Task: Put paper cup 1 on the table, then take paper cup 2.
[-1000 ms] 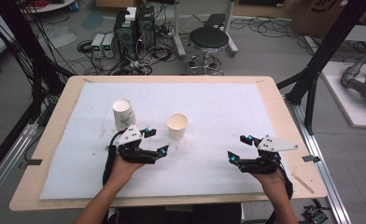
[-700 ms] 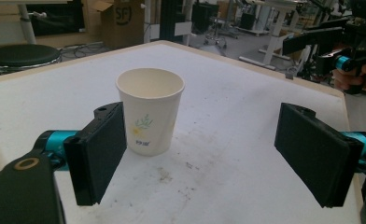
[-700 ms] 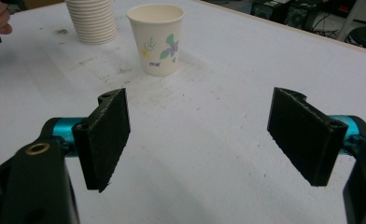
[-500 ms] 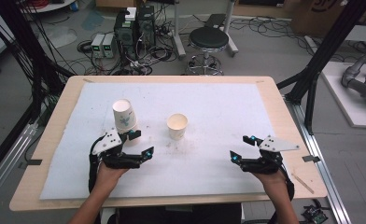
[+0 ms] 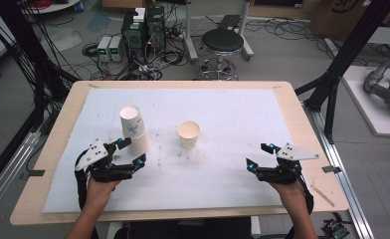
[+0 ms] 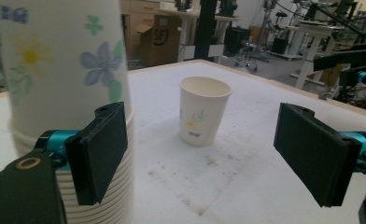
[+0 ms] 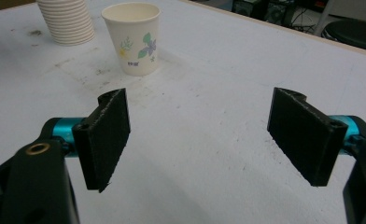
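A tall stack of flowered paper cups (image 5: pixel 133 129) stands rims down at the left of the white mat (image 5: pixel 223 109). A single upright paper cup (image 5: pixel 188 134) sits near the mat's middle. My left gripper (image 5: pixel 133 152) is open just in front of the stack. In the left gripper view the stack (image 6: pixel 59 93) rises behind the left jaw, outside the gap, and the single cup (image 6: pixel 204 109) stands farther off between the jaws of that gripper (image 6: pixel 200 158). My right gripper (image 5: pixel 258 156) is open at the front right, holding nothing. The right gripper view has its jaws (image 7: pixel 200 135) wide over bare mat, with the single cup (image 7: pixel 132 37) and the stack (image 7: pixel 66 21) beyond.
The mat covers a wooden table (image 5: pixel 302 124) with bare wood edges. A wooden stick (image 5: pixel 325 195) lies near the table's front right corner. A stool (image 5: pixel 223 45), cables and electronics sit on the floor behind the table.
My left hand has moved left across the mat, away from the single cup, and now sits by the stack. The right hand and both cups have stayed put.
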Available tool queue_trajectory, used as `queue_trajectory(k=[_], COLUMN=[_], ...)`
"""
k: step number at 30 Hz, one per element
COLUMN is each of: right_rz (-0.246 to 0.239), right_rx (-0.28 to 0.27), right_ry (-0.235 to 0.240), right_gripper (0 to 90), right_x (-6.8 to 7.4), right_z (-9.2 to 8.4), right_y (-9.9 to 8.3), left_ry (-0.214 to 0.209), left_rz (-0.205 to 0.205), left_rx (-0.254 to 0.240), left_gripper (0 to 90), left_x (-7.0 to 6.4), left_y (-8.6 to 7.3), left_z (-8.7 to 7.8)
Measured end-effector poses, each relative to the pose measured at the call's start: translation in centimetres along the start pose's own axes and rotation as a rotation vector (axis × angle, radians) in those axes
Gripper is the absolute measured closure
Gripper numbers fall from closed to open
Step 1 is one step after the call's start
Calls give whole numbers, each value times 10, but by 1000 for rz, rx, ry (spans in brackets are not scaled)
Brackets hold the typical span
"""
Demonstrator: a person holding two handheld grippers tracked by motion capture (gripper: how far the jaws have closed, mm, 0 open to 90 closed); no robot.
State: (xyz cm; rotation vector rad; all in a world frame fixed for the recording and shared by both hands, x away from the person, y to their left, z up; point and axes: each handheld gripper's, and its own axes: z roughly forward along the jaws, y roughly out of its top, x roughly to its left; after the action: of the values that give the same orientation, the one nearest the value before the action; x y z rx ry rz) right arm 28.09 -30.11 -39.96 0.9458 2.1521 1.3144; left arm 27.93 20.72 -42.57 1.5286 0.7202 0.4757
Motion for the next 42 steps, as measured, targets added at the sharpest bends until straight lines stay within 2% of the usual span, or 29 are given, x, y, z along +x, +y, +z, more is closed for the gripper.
queue_trajectory(k=[8,21,26,30,35,38,42], right_rz=[4,4,4,1,2,4,-2], right_rx=[-6,-12,-18,-16,-18,-16,-16], right_ry=[10,10,12,17,20,21,25], right_gripper=[215,215,215,215,215,215,215], right_x=[-1,-1,-1,-1,-1,-1,0], right_z=[1,0,-1,-2,-3,-3,-2], right_y=[0,0,0,-2,-2,-2,-1], left_ry=[26,22,38,52,72,93,122], left_rz=[2,2,5,-5,3,17,20], left_rx=[-11,-5,-8,-24,-44,-41,-4], left_gripper=[176,178,178,178,177,171,166], left_x=[4,6,6,6,9,13,24], left_y=[1,1,5,15,36,51,70], left_z=[-8,-7,-9,-12,-14,-13,-9])
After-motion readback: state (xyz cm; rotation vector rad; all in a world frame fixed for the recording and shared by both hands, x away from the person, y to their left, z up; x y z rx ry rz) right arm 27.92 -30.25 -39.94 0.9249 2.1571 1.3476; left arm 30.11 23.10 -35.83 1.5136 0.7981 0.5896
